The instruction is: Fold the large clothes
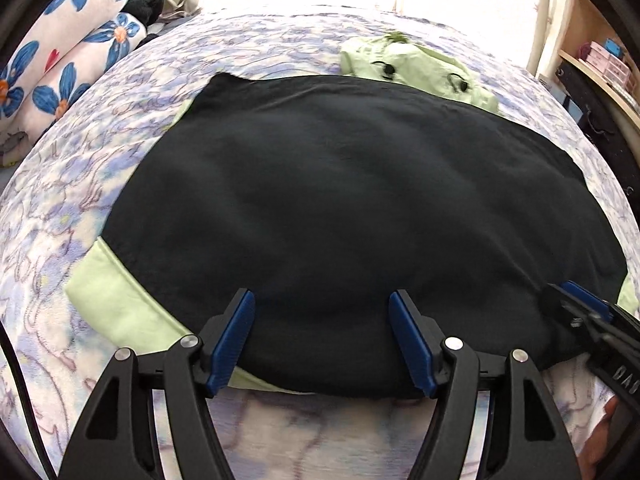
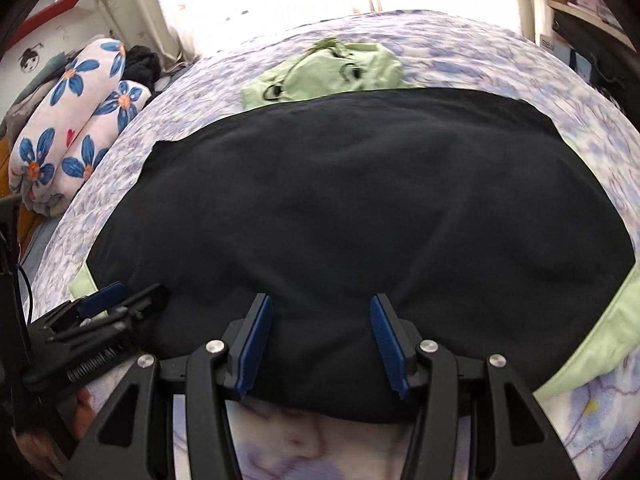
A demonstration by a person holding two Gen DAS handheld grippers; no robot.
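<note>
Both the left gripper [image 1: 322, 340] and right gripper [image 2: 318, 344], jaws released, sit side by side at the near edge of the black garment [image 1: 340, 208], which stretches away ahead.

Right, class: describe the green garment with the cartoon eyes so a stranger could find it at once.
Start at the bed's floral blanket. Beyond the far edge of the spread black garment lies the crumpled green garment. Only it bears two cartoon eyes.
</note>
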